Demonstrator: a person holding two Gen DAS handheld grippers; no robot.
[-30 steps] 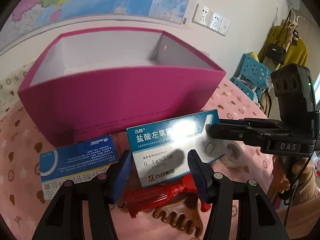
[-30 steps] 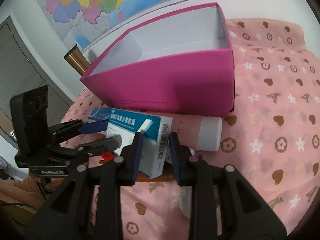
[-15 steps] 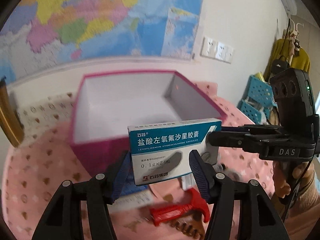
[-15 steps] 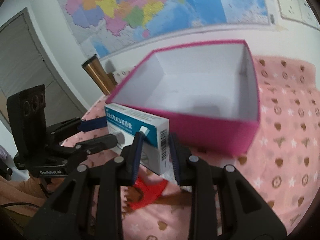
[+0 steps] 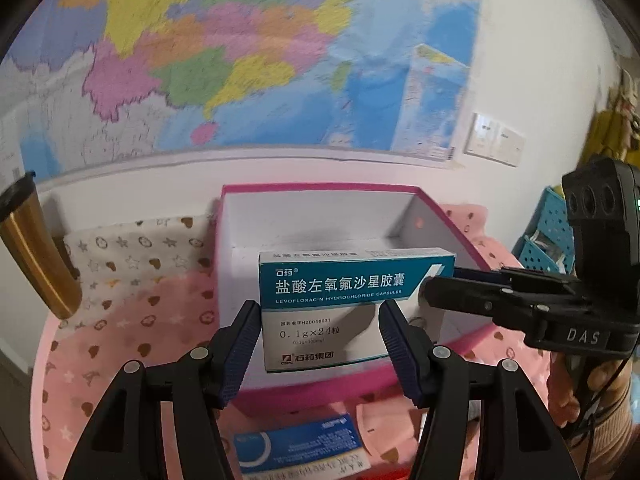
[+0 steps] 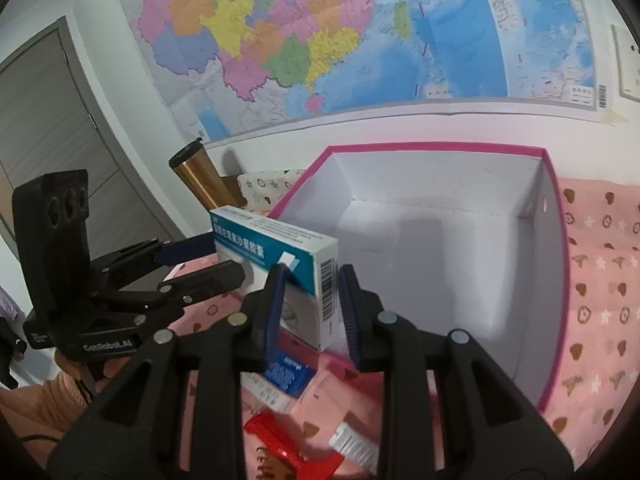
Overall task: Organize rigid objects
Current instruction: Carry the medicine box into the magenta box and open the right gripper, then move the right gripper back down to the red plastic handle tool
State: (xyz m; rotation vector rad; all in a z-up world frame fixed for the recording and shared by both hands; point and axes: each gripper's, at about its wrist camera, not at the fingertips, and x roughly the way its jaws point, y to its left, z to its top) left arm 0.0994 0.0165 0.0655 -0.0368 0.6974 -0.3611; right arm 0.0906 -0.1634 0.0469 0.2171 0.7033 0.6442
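Note:
A teal and white medicine box (image 5: 340,304) is held in the air by both grippers at once. My left gripper (image 5: 320,340) is shut on its two long sides. My right gripper (image 6: 312,312) is shut on its barcode end (image 6: 326,300). The box hangs over the near rim of an open pink box (image 5: 320,396) with a white, empty inside (image 6: 440,248). In the left wrist view the right gripper (image 5: 460,292) reaches in from the right; in the right wrist view the left gripper (image 6: 200,268) reaches in from the left.
On the pink patterned cloth (image 6: 600,280) below lie a second blue medicine box (image 5: 300,448), a red tool (image 6: 288,456) and a white bottle (image 6: 354,446). A gold tumbler (image 5: 36,248) stands at the far left by the wall map.
Both grippers have lifted the medicine box off the cloth and carried it up and forward, over the pink box's near rim. The other items stayed on the cloth.

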